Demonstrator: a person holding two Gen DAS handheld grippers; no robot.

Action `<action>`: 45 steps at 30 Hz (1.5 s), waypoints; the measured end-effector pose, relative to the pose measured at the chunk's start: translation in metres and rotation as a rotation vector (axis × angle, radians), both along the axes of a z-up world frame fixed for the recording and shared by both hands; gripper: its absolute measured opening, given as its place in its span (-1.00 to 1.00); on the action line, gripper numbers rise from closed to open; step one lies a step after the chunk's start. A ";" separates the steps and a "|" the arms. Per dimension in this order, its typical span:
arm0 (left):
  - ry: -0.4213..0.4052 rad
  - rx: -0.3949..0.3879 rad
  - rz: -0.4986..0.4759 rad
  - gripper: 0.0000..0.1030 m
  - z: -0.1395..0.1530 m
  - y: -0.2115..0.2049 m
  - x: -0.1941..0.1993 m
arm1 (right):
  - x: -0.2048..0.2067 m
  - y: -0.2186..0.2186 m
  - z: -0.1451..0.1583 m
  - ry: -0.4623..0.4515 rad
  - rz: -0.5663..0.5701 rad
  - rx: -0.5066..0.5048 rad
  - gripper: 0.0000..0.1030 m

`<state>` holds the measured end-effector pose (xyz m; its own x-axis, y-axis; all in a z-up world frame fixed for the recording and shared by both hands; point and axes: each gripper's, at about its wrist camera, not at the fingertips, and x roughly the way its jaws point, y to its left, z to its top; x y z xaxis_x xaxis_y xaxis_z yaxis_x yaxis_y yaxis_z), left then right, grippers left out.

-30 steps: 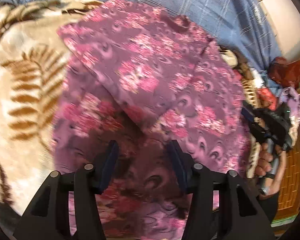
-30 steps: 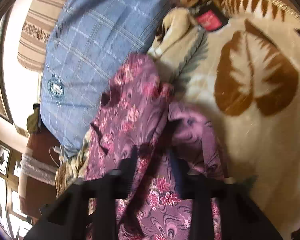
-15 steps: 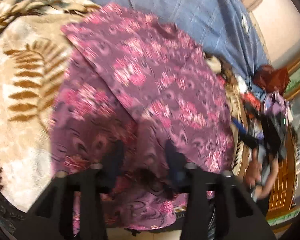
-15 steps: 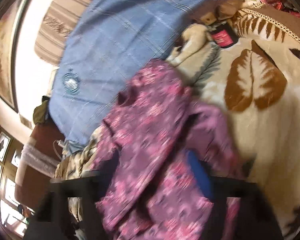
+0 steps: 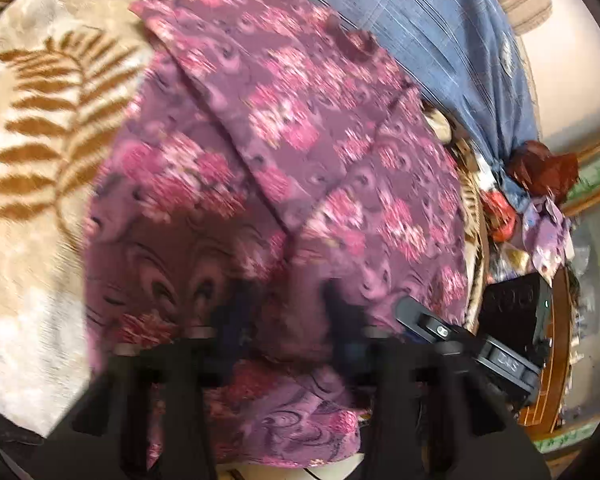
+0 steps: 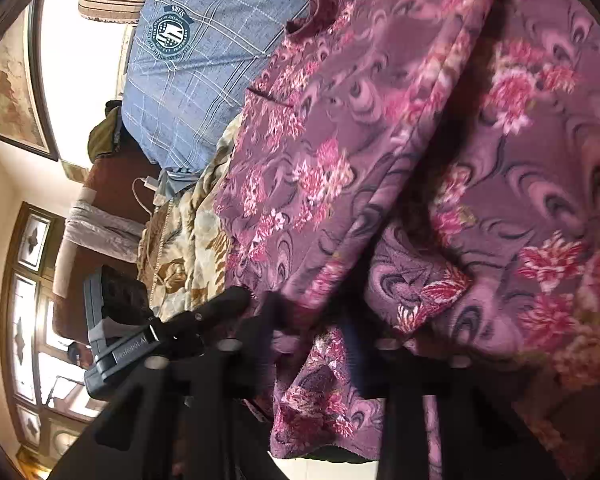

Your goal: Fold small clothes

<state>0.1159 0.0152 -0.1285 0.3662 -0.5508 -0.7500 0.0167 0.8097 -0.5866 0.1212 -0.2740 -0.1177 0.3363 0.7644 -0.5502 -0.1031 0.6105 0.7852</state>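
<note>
A purple garment with pink flowers (image 5: 300, 128) lies partly folded on a cream blanket with brown ferns (image 5: 32, 128). A folded flap crosses it diagonally. My left gripper (image 5: 286, 316) is at the garment's near hem with cloth bunched between its fingers; its jaws are blurred. My right gripper (image 6: 312, 328) is at the same near edge, with a hanging fold of the garment (image 6: 380, 160) between its fingers. The right gripper's body shows low right in the left wrist view (image 5: 460, 340). The left gripper's body shows low left in the right wrist view (image 6: 132, 344).
A blue checked pillow (image 5: 420, 20) lies beyond the garment; it also shows in the right wrist view (image 6: 204, 60). Loose colourful clothes (image 5: 532, 200) pile at the right by a wooden bed frame (image 5: 556, 360). A white charger cable (image 6: 146, 188) lies at the left.
Both grippers have moved in to the garment's near edge and close to each other. The right wrist view has swung, so the garment now fills it. The hem has lifted off the blanket.
</note>
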 end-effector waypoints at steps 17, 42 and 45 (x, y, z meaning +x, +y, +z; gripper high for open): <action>-0.170 0.269 0.072 -0.10 0.036 0.023 -0.051 | -0.045 -0.020 0.046 -0.156 -0.032 -0.126 0.26; -0.020 0.367 0.080 -0.93 -0.010 0.024 -0.104 | -0.085 -0.120 0.024 0.038 -0.268 -0.643 -0.87; -0.062 0.285 0.101 -0.94 0.013 0.043 -0.114 | -0.097 -0.119 0.045 -0.007 -0.255 -0.644 -0.92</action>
